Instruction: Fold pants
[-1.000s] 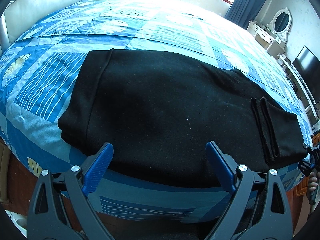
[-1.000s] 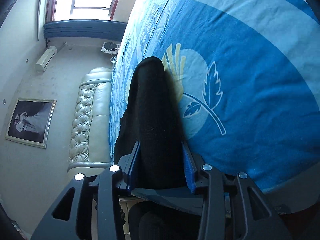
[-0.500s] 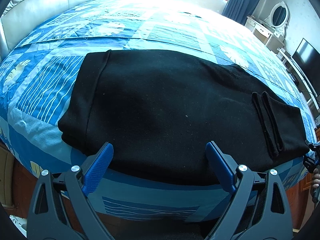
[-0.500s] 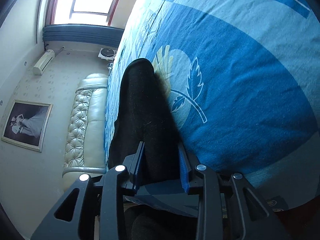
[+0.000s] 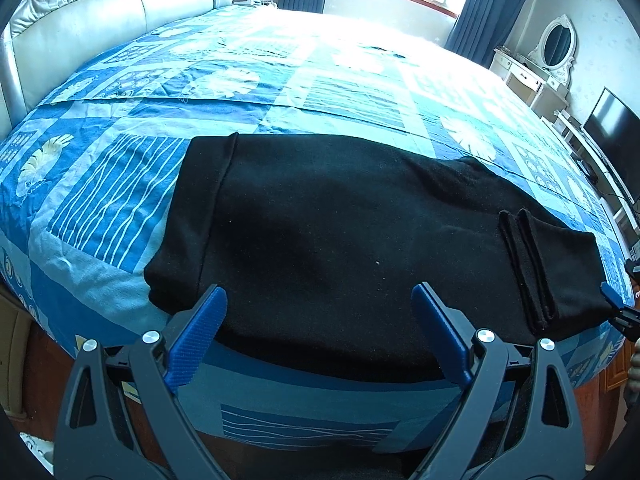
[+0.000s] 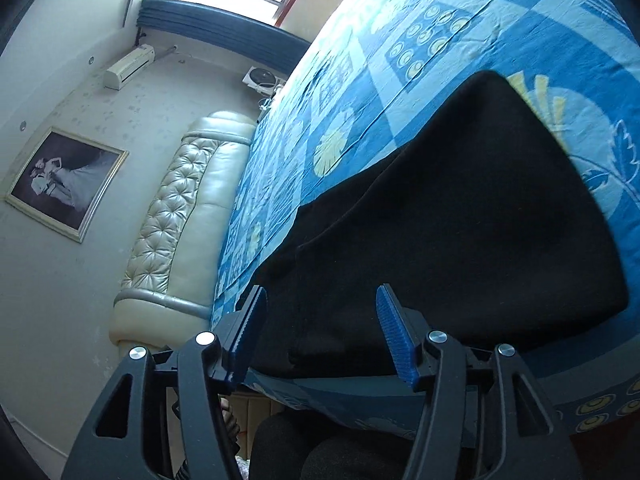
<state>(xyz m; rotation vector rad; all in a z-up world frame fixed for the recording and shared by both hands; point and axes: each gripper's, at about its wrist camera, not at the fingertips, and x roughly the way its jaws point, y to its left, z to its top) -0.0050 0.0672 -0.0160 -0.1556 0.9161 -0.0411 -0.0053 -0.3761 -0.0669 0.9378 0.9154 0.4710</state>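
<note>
The black pants (image 5: 340,248) lie flat on the blue patterned bedspread (image 5: 280,80), waistband at the left, leg cuffs folded back on top at the right (image 5: 528,264). My left gripper (image 5: 320,328) is open and empty, just off the near edge of the pants. My right gripper (image 6: 320,332) is open, its blue pads on either side of the right end of the pants (image 6: 460,220) without holding them. Its tip also shows at the right edge of the left wrist view (image 5: 618,306).
A padded cream headboard (image 5: 100,12) runs along the far left of the bed. A white dressing table with an oval mirror (image 5: 556,40) and a dark TV screen (image 5: 612,136) stand at the right. The bed's near edge drops off below the pants.
My right gripper has opened and let go of the pants' end, which now lies flat on the bed. My left gripper has stayed open and drawn back slightly.
</note>
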